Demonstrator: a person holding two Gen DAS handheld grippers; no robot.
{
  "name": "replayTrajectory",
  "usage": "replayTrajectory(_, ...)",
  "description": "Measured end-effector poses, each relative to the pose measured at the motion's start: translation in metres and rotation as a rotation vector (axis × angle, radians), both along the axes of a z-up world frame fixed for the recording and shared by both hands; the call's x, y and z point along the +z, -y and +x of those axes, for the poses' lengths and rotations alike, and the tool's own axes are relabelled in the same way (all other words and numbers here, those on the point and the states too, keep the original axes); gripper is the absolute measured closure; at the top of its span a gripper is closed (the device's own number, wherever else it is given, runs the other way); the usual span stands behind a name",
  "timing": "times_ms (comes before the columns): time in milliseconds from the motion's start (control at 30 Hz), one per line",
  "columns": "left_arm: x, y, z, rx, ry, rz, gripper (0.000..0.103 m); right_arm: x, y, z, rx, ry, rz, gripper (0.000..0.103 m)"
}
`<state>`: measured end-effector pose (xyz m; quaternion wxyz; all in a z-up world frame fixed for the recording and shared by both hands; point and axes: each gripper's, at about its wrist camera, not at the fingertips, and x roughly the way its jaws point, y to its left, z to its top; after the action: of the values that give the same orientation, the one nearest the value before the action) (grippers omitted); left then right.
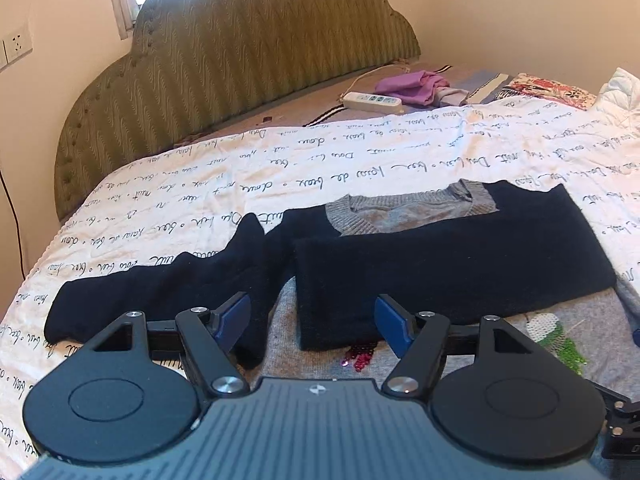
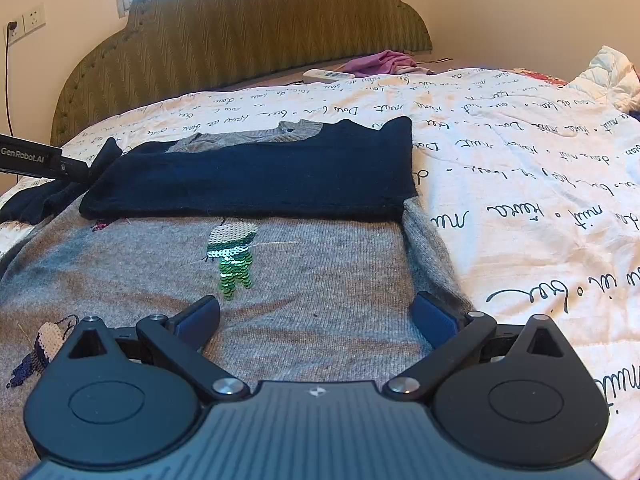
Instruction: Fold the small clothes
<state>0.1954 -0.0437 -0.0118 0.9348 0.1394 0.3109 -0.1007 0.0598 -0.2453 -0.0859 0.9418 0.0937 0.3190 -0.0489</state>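
Small grey sweater [image 2: 320, 280] with navy sleeves is laid flat, front up, on the bed, on a white quilt [image 1: 280, 168] printed with black script. The right navy sleeve [image 2: 260, 180] is seen folded across the chest, just below the grey neckline [image 1: 404, 208]. The left navy sleeve [image 1: 160, 292] is seen stretched out sideways over the quilt, not yet folded in. Sequin figures are visible on the grey front: a green one [image 2: 234, 256] near the middle, a red one [image 1: 360, 356] partly under the folded sleeve.

Left hand-held gripper [image 1: 312, 320]: jaws are seen parted, nothing between the blue pads [image 1: 232, 320]; it is held over the junction of the outstretched sleeve and the body, no cloth pinched. Contact with the fabric cannot be told.

Right hand-held gripper [image 2: 316, 320]: jaws are spread wide over the lower grey body, with the right pad [image 2: 434, 316] at the sweater's right side edge. Nothing is clamped.

Background noted: green upholstered headboard [image 1: 240, 48], white power strip [image 1: 372, 102] and purple cloth [image 1: 412, 86] near it at the head of the bed, wall socket [image 1: 16, 46] on the left wall.
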Motion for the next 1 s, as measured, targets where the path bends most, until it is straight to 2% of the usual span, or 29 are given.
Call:
replayTrajectory(233,0.010,0.008,-0.013,-0.025,0.013,0.002,0.024,0.000,0.000,0.000,0.000,0.000,0.000,0.000)
replayTrajectory(600,0.023,0.008,-0.034,0.022,0.008,0.042,0.023,0.000,-0.001,0.000,-0.002,0.000,-0.002,0.000)
replayTrajectory(867,0.032,-0.011,-0.056,0.052,0.003,0.060,0.020,0.001,-0.002,0.000,-0.003,-0.001,-0.004,0.000)
replayTrajectory(1000,0.033,-0.031,-0.065,0.074,0.007,0.014,0.017,0.001,-0.001,0.000,-0.003,-0.002,-0.005,0.000)
